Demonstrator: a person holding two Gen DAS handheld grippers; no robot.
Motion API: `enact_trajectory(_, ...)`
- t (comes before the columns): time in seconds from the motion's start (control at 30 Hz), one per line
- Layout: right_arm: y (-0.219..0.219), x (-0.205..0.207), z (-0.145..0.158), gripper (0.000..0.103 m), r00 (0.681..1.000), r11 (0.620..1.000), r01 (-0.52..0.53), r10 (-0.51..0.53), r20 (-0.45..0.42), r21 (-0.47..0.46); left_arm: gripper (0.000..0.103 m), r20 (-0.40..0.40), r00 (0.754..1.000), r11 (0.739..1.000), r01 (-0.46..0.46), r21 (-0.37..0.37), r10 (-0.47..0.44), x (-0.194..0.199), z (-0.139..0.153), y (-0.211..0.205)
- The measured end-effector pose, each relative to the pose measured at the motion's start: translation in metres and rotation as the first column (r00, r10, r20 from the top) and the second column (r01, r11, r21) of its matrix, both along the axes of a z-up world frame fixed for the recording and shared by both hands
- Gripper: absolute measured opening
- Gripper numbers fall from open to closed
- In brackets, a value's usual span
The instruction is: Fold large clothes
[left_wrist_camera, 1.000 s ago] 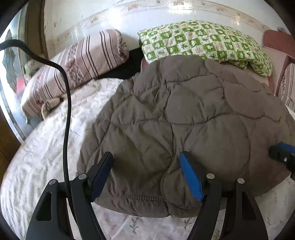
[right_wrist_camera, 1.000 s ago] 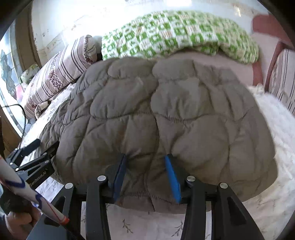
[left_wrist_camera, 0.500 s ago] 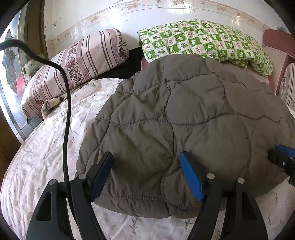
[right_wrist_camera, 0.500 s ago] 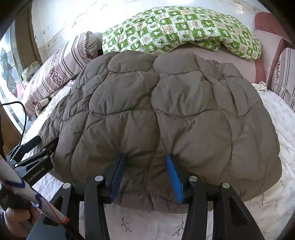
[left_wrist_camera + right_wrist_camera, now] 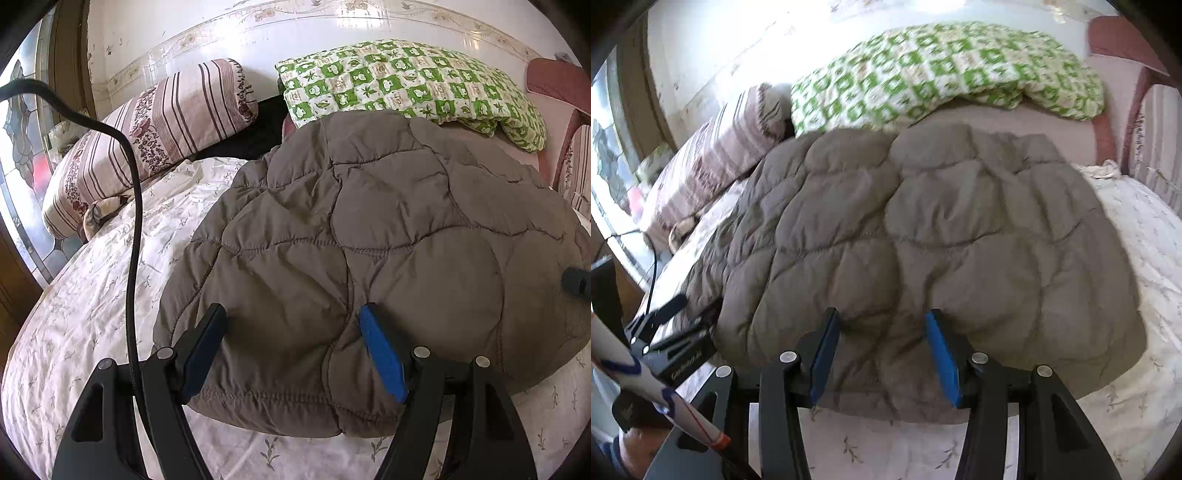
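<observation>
Lying on the sheet (image 5: 92,295) near its front edge, folded into a thick, rounded slab: the jacket (image 5: 388,240). Looking smaller and blurred in the right view compared with a moment ago, while staying unchanged in the left view. Probably meaning a fold just laid down and the right hand backing off, with further halving likely remaining.

Covering the mattress in thin, crinkled cotton, pale with small sprigs. Puffing up on top of it in soft brown bulges between wavy stitch lines, matte, lightly creased, ending in a gathered hem at the near edge. Resting behind: a long, plump green checked pillow (image 5: 406,81) and a striped pillow (image 5: 166,122) with flower bands.

Hovering over the hem with blue pads spread wide, fabric bulging between, not pinching: the left gripper (image 5: 295,350). Standing likewise apart, a little narrower, clamping nothing: the right gripper (image 5: 882,350). Curving down at the left: a thin black cable (image 5: 135,221).
</observation>
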State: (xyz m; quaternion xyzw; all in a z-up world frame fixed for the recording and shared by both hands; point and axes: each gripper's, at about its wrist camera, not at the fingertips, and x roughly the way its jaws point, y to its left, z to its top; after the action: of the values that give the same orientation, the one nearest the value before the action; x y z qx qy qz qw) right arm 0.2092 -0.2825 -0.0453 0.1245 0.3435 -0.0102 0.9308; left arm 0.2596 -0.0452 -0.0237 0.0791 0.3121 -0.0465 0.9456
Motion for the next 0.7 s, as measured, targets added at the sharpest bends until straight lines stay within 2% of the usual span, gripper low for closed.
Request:
enact_trajectory(0.03, -0.003, -0.001, 0.001, 0.053, 1.0, 1.0, 0.012, -0.012, 0.007, 0.004, 0.074, 0.0, 1.0, 1.0, -0.001, -0.001, 0.001, 0.0, 0.0, 0.0)
enact_trajectory(0.17, -0.031, -0.004, -0.001, 0.053, 0.993, 0.992, 0.12, -0.12, 0.007, 0.025, 0.074, 0.0, 1.0, 1.0, -0.001, -0.001, 0.001, 0.0, 0.0, 0.0)
enact_trajectory(0.27, -0.051, -0.002, -0.014, 0.054, 0.984, 0.984, 0.171, -0.168, -0.054, 0.056, 0.074, 0.0, 1.0, 1.0, -0.001, 0.0, 0.001, 0.0, -0.001, 0.0)
enact_trajectory(0.37, -0.058, -0.002, -0.023, 0.055, 0.985, 0.982, 0.164, -0.158, -0.074, 0.098, 0.074, -0.001, 1.0, 1.0, 0.0, 0.001, 0.0, 0.0, 0.0, 0.0)
enact_trajectory(0.53, -0.054, -0.008, -0.022, 0.06, 0.987, 0.987, 0.151, -0.147, -0.069, 0.062, 0.074, -0.006, 1.0, 1.0, -0.001, -0.001, 0.001, 0.0, 0.001, 0.0)
enact_trajectory(0.7, -0.057, -0.016, -0.019, 0.06, 0.987, 0.985, 0.153, -0.148, -0.064, 0.083, 0.074, -0.01, 1.0, 1.0, -0.003, -0.003, 0.003, -0.002, 0.002, 0.001)
